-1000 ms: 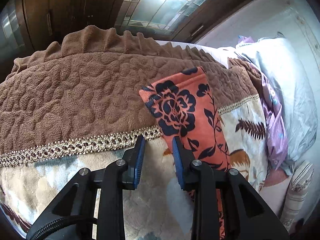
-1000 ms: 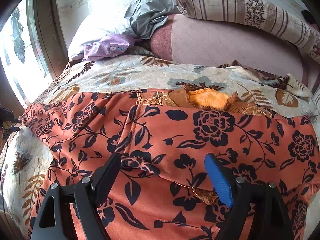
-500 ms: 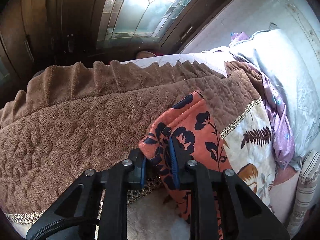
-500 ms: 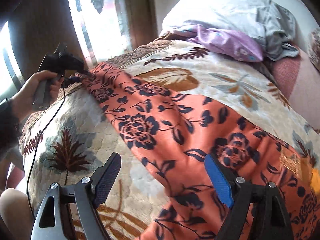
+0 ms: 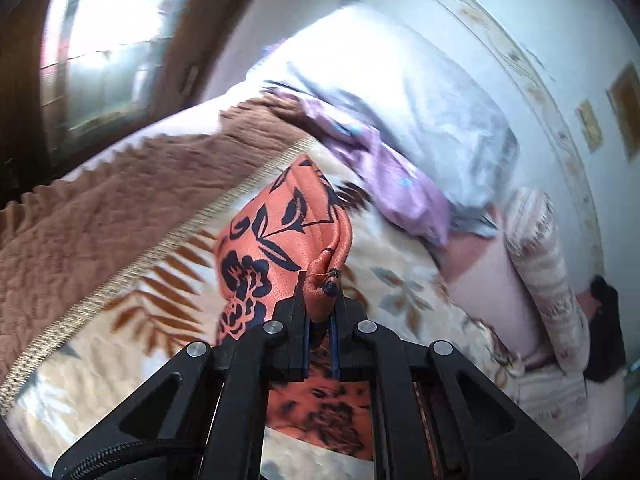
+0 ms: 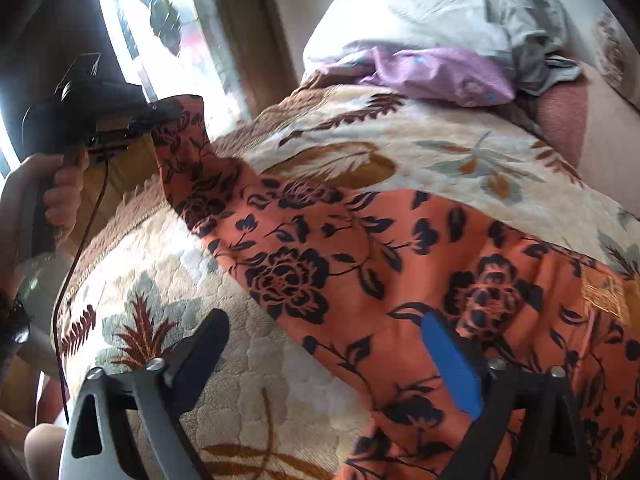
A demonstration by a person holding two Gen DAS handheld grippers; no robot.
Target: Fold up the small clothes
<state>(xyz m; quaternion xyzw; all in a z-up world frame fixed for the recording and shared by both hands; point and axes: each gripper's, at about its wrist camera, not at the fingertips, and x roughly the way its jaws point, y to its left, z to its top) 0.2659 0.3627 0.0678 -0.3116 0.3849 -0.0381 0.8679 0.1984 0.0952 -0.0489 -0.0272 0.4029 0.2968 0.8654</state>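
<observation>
An orange garment with dark blue flowers point(image 6: 340, 256) lies spread on the leaf-patterned bedspread point(image 6: 168, 280). My left gripper point(image 5: 320, 300) is shut on one end of the garment point(image 5: 276, 240) and holds it lifted above the bed. That gripper also shows in the right wrist view point(image 6: 132, 120), at the upper left, with the cloth hanging from it. My right gripper point(image 6: 324, 356) is open and empty, low over the near edge of the garment, its blue pad point(image 6: 448, 364) above the cloth.
A brown quilted blanket point(image 5: 100, 208) covers the window end of the bed. A purple cloth point(image 6: 432, 72) and grey pillows point(image 6: 448, 12) lie at the head. A striped bolster point(image 5: 548, 272) lies along the wall. A window point(image 6: 168, 32) is to the left.
My left gripper has lifted the pinched end of the garment off the brown blanket and swung it toward the pillows. My right gripper has stayed open over the garment.
</observation>
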